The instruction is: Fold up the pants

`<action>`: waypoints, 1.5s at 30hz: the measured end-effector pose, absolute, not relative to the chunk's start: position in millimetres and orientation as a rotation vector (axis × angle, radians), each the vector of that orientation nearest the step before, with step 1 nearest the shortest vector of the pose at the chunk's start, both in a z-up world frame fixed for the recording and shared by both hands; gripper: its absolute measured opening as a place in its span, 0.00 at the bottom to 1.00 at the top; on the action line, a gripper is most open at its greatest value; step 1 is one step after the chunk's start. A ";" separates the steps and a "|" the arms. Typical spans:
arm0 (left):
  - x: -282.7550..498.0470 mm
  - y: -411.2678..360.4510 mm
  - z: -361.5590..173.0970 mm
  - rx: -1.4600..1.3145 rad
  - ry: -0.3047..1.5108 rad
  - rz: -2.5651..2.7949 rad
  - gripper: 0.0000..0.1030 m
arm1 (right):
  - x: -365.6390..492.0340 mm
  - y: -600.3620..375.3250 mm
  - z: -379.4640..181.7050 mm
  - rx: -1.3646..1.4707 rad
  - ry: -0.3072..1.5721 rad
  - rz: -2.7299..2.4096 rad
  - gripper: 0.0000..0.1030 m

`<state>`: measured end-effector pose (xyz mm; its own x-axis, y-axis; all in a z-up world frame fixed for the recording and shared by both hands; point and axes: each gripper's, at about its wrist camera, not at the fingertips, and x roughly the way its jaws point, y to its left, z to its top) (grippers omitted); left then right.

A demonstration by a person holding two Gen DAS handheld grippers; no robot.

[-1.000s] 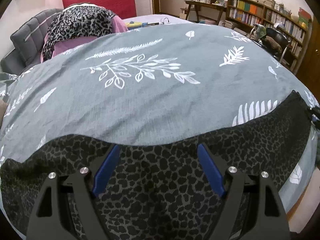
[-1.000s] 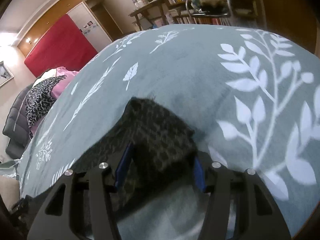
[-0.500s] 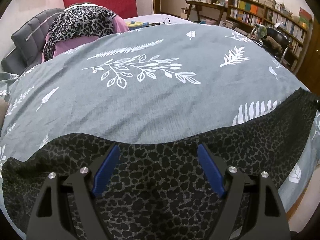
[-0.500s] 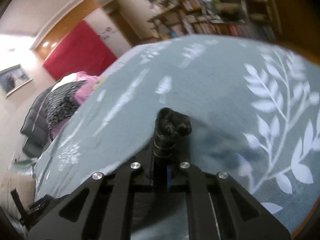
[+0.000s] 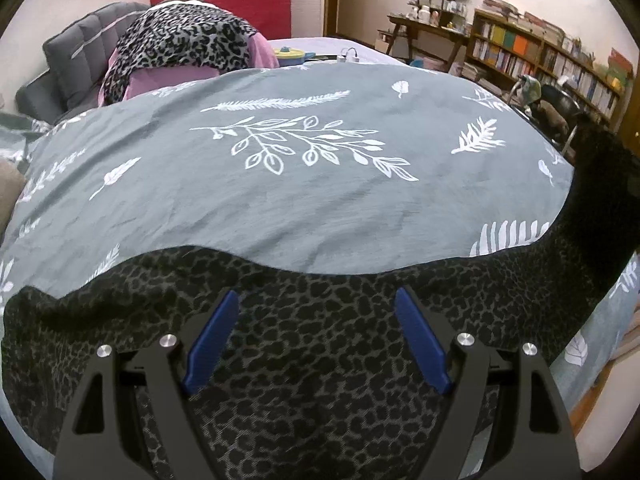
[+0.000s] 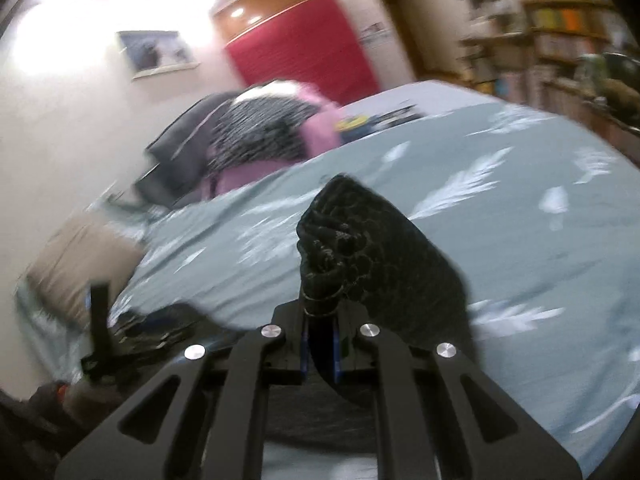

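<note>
The dark leopard-print fabric pants lay spread across the near edge of the grey leaf-patterned bed cover. The left gripper hovered over them with its blue-padded jaws wide, gripping nothing. At the right, the right gripper was clamped tight on a bunched pants end, raised off the cover.

A: The right wrist view is smeared. The bookshelves and the framed picture show no detail.

B: In the left wrist view the pants run off the bottom and left edges, and their raised end at the right is a dark shape.

A: The bunched cloth hides the right fingers' blue pads almost wholly.
</note>
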<state>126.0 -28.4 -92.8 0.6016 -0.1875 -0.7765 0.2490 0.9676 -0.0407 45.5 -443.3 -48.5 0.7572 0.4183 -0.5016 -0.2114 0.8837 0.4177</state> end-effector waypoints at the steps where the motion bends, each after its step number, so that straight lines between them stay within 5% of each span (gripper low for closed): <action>1: 124.5 -24.1 -92.9 0.064 0.890 -0.251 0.78 | 46.3 -427.5 -52.2 0.340 0.637 0.374 0.08; 12: 101.5 25.6 -90.9 -0.049 0.897 -0.288 0.78 | 40.6 -288.8 -118.3 0.236 0.850 0.525 0.08; 31: 90.0 83.0 -81.7 -0.127 0.869 -0.194 0.78 | 71.5 -204.7 -130.6 0.212 0.905 0.625 0.08; 34: 90.0 84.8 -84.9 -0.121 0.881 -0.188 0.78 | 72.5 -200.1 -139.3 0.219 0.932 0.636 0.22; 36: 89.3 82.3 -86.7 -0.111 0.889 -0.192 0.78 | 71.0 -198.6 -141.8 0.223 0.949 0.659 0.65; 45: 90.1 59.3 -77.8 -0.088 0.892 -0.237 0.78 | 41.0 -236.5 -118.1 0.275 0.902 0.695 0.69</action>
<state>90.1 59.3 -77.8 0.6034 -0.2413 -0.7600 0.1679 0.9702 -0.1747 41.0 -236.5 -118.1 0.4223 0.6573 -0.6242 -0.4366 0.7510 0.4954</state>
